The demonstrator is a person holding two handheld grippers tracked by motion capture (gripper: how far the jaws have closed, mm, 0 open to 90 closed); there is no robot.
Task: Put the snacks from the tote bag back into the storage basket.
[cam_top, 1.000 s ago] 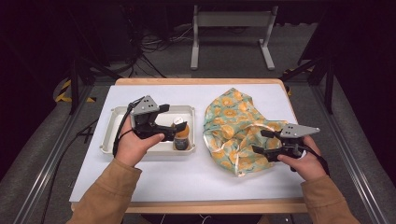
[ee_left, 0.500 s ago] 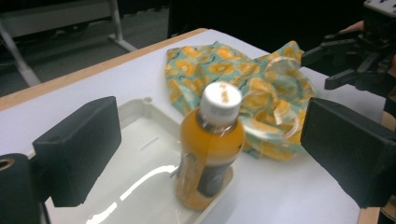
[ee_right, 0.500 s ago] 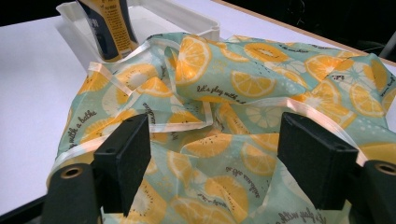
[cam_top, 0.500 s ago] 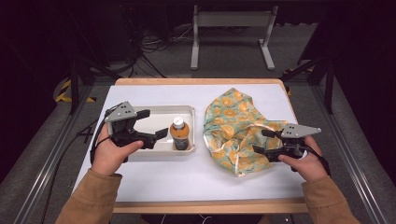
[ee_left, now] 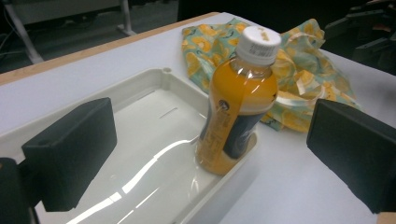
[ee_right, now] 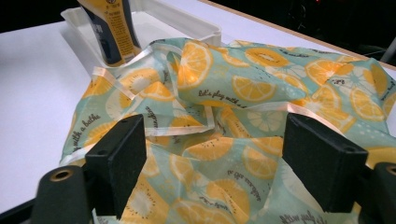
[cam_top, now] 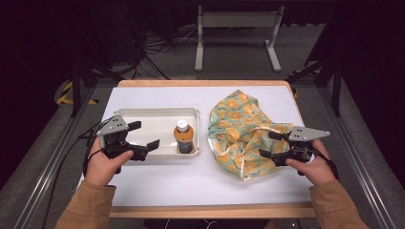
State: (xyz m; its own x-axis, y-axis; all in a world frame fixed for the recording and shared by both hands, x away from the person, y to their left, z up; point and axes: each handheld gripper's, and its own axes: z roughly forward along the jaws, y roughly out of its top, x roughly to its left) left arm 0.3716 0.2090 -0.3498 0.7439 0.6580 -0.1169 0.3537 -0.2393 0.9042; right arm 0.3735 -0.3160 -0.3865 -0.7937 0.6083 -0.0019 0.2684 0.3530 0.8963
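An orange drink bottle [cam_top: 184, 137] with a white cap stands upright in the right end of a white tray [cam_top: 143, 112]. My left gripper [cam_top: 145, 134] hovers over the tray's left part, apart from the bottle. Its jaws have just been opening and nothing is between them. In the left gripper view the bottle [ee_left: 238, 102] stands ahead, beyond the two pads. My right gripper [cam_top: 266, 144] is open at the right edge of a crumpled lemon-print cloth [cam_top: 239, 129]. Its jaws have also just been opening, and the cloth [ee_right: 243, 88] lies under and beyond them, ungripped.
The white tabletop [cam_top: 200, 186] has a wooden edge all round. The tray [ee_right: 187, 21] and the cloth nearly touch at mid-table. Dark floor, cables and a metal stand [cam_top: 236, 28] lie beyond the far edge.
My left gripper let go of the bottle and drew back to the left, jaws wider. The bottle stays upright in the tray. The right hand kept its place over the cloth.
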